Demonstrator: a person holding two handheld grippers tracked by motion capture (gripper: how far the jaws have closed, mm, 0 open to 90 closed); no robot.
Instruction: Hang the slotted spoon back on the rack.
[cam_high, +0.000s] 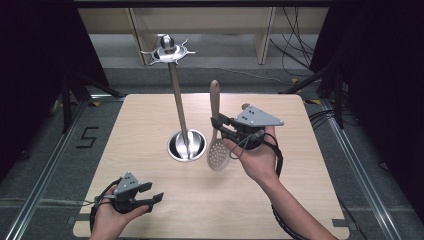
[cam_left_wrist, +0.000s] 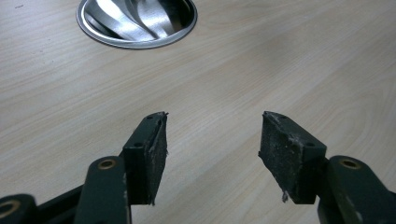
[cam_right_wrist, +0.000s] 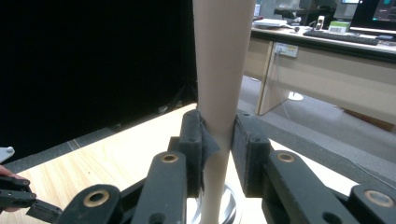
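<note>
Holding skimmer (cam_high: 218, 150) upright, right gripper (cam_high: 220, 126), beside stand (cam_high: 186, 145)

Wooden table (cam_high: 300, 190), black "5" floor marking (cam_high: 87, 136), cables (cam_high: 295, 47) behind.

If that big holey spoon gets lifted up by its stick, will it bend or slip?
Probably no bending: the slotted spoon stands straight in the right gripper. It looks light, since its wooden handle is slim. That smooth, tapering handle might slip through the pads.
</note>
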